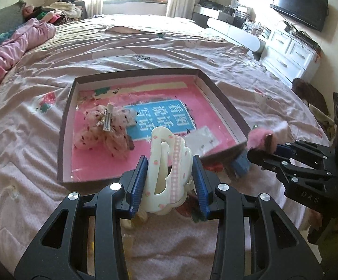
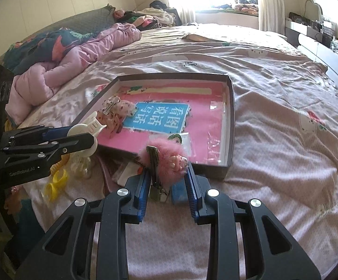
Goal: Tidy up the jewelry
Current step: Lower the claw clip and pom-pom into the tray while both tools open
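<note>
The cream plastic claw hair clip with small peach prints [image 1: 166,170] sits clamped across its sides in the left gripper [image 1: 169,184], just short of the shallow brown cardboard tray [image 1: 224,102] on the bed; it looks light, stiff and slippery, so the flat flanks suit the pads. The right gripper [image 2: 167,182] pinches a fluffy pink fur hair clip [image 2: 166,156], soft and featherweight, best held by its metal bar. The clutter beneath both, perhaps yellow coil ties [image 2: 57,182], is partly hidden.
</note>
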A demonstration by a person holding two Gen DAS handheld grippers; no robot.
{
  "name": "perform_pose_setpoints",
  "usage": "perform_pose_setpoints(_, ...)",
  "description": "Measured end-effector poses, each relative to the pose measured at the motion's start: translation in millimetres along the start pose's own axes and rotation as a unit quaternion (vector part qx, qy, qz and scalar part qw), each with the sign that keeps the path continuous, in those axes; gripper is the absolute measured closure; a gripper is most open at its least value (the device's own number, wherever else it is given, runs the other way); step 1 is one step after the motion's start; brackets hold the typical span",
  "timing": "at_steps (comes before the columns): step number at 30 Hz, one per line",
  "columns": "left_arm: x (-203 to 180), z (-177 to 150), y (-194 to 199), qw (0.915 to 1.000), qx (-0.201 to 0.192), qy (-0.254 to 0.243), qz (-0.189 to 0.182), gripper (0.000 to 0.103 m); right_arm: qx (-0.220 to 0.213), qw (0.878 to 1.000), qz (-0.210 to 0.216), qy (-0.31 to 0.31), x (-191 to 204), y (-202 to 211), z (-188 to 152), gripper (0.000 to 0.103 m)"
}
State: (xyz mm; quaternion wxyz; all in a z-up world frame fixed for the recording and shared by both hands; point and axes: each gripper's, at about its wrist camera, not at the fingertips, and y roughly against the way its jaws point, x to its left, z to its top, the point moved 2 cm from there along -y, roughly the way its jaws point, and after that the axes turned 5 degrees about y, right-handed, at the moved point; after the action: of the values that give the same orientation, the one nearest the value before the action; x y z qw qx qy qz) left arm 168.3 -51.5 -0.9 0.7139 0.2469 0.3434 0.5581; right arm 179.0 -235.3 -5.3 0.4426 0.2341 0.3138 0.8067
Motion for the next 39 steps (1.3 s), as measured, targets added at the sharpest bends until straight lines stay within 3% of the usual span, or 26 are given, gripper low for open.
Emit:
perform_pose_setpoints(26,11.9,33.8,-47.8,0.9999,0.007,0.011,-0.006,0.072,-0.006,0.999,-0.052,-0.006,-37.7,-45.5,50.8,0.076)
perform_pose_setpoints(39,20.1,31.4,-63.6,0.9997,0.017,0.018,-0.006,0.072,0.032,0.998,-0.058,0.01,-42.7,-86.9,59.7,0.076)
